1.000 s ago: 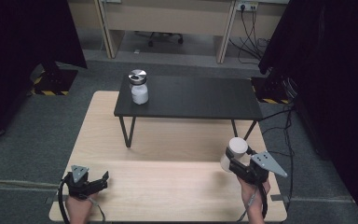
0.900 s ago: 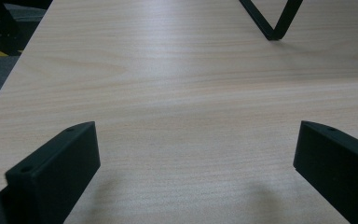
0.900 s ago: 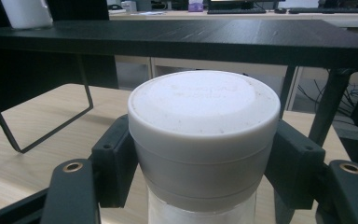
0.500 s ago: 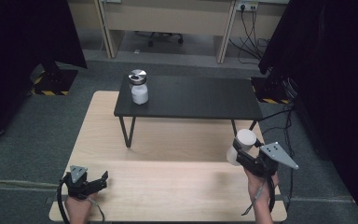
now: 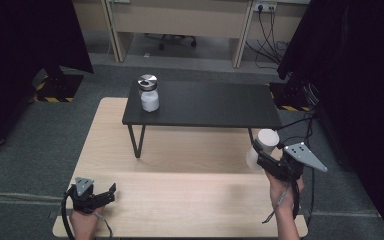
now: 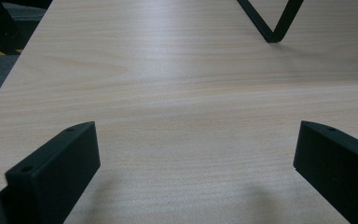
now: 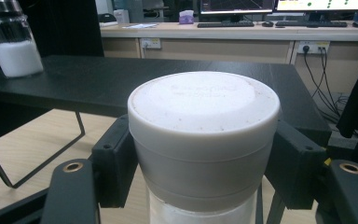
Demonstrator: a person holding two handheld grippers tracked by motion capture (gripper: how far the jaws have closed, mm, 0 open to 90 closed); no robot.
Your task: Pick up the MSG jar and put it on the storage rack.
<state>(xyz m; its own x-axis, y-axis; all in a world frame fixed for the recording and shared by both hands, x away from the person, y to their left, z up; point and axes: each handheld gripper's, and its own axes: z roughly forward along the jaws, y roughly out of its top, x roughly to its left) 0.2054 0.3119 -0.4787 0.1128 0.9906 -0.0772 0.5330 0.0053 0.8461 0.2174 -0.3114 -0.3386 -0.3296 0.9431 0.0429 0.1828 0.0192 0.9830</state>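
Observation:
My right gripper (image 5: 261,151) is shut on a white-lidded jar (image 5: 262,145), held upright in the air off the wooden table's right side. In the right gripper view both black jaws press on the jar (image 7: 204,140) just under its white lid. A second jar (image 5: 149,93) with a metal lid and white powder stands on the left end of the black raised shelf (image 5: 215,105); that same jar (image 7: 13,46) shows at the upper left of the right gripper view. My left gripper (image 5: 105,192) rests low at the table's front left, open, with bare wood between its jaws (image 6: 196,154).
The black shelf stands on thin metal legs (image 5: 136,140) over the light wooden table (image 5: 190,195). Dark curtains hang at both sides. Cables (image 5: 270,30) and a desk front lie beyond the table's far edge.
The right hand has lifted the white-lidded jar and carried it slightly right and up towards the shelf's height. The left gripper has stayed where it was.

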